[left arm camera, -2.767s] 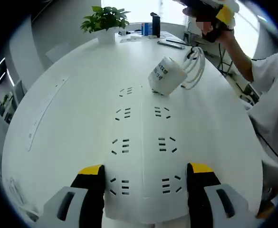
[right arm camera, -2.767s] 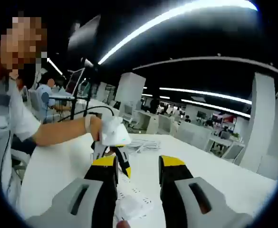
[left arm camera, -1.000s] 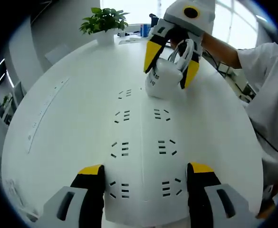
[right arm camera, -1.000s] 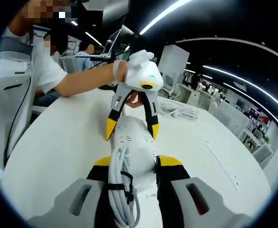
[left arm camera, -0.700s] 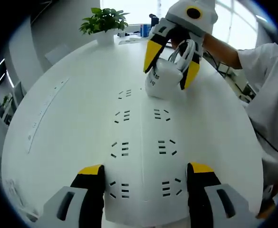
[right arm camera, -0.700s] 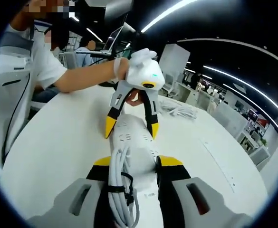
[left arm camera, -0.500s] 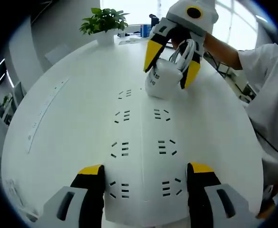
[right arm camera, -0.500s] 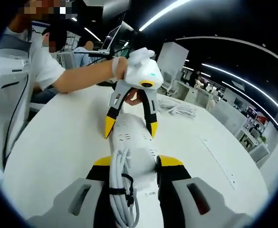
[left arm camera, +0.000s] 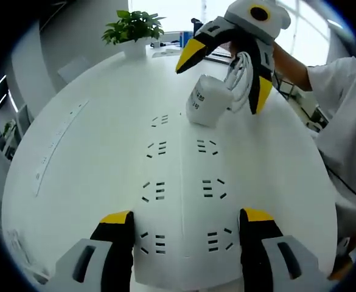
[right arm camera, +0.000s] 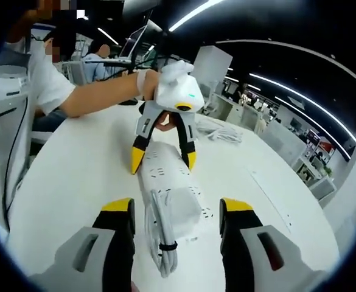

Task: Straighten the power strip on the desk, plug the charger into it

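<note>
Your right gripper (right arm camera: 176, 210) has its fingers apart around the white block charger (right arm camera: 176, 204), resting mid-frame on the long white power strip (left arm camera: 184, 176); your left gripper's (left arm camera: 185, 222) fingers, apart, straddle the strip's near end to steady it on the white desk (left arm camera: 92, 158).

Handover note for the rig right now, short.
Left gripper: open, fingers either side of the near end of the power strip, which lies on the desk.
Right gripper: open, straddling the charger, which sits plugged in at the strip's far end, its bundled cable beside it.
Done: charger seated.
Left: check the strip is straight, withdraw.
</note>
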